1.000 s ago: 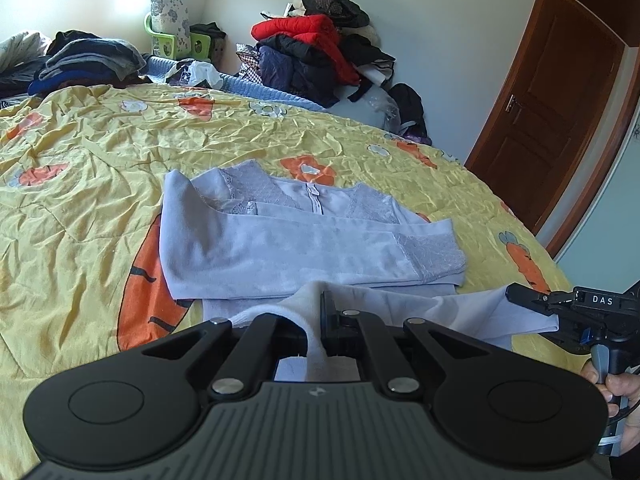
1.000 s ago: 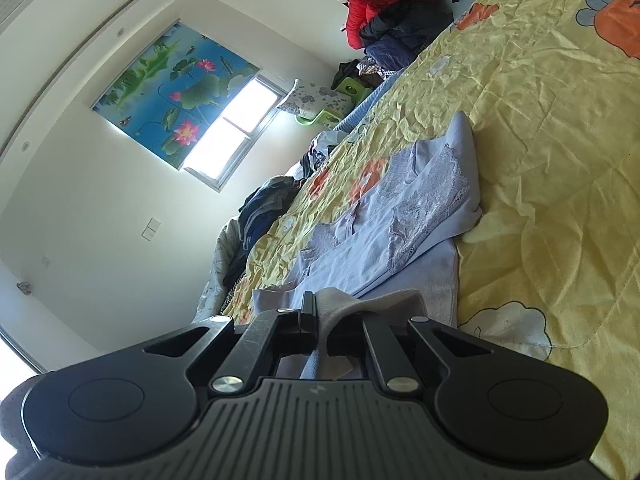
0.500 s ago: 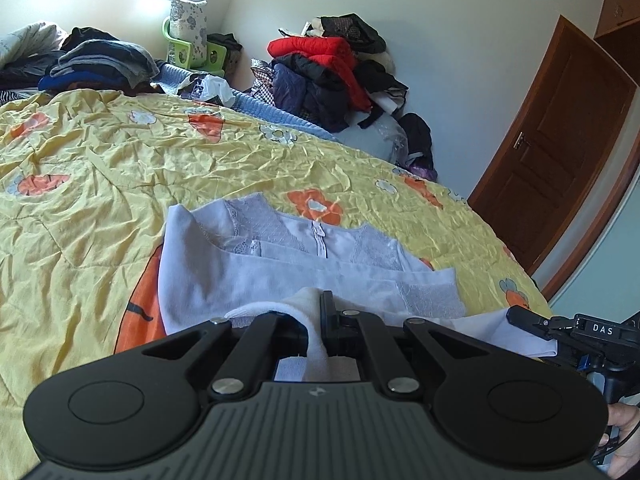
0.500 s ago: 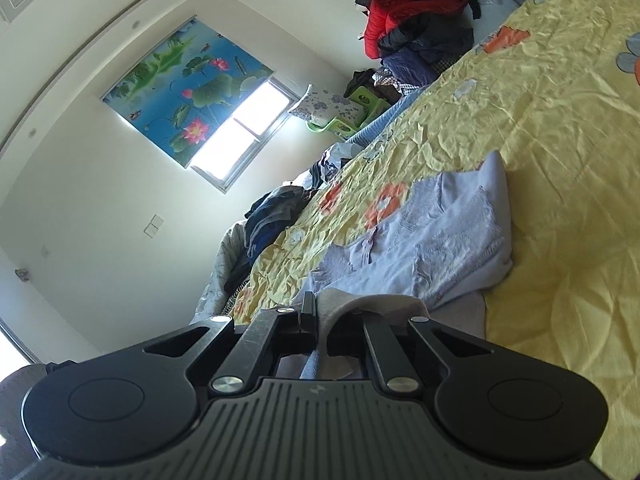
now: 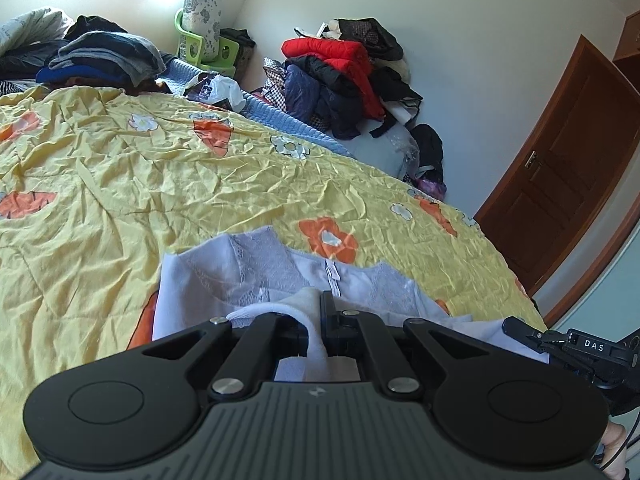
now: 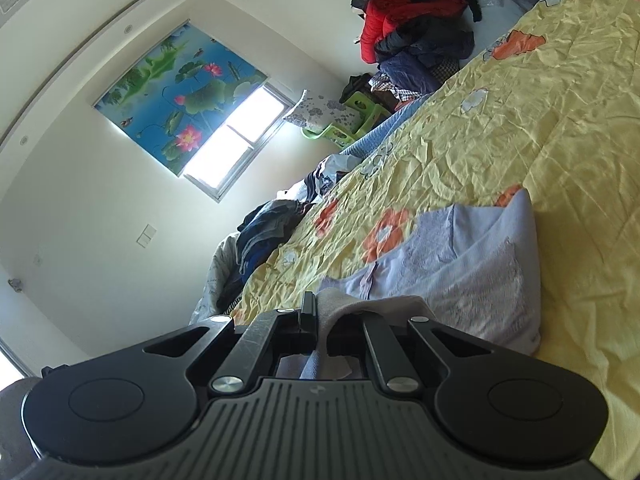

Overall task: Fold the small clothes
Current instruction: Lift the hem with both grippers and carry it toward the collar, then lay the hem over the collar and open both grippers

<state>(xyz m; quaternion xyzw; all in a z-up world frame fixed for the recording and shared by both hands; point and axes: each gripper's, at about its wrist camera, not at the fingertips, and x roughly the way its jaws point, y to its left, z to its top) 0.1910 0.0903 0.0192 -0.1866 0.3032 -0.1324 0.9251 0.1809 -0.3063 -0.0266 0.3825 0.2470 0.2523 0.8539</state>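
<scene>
Crosswise, both tools pinch the lavender top's [image 5: 280,276] hem.

One lavender garment [image 5: 256,276], one yellow bedspread [image 5: 160,184], two grippers, one wooden door [image 5: 560,204]

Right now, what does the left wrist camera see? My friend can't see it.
The left gripper has its fingers shut on the near edge of a pale lilac top, which lies on a yellow flowered bedspread. Piled clothes and a brown door stand behind.
</scene>
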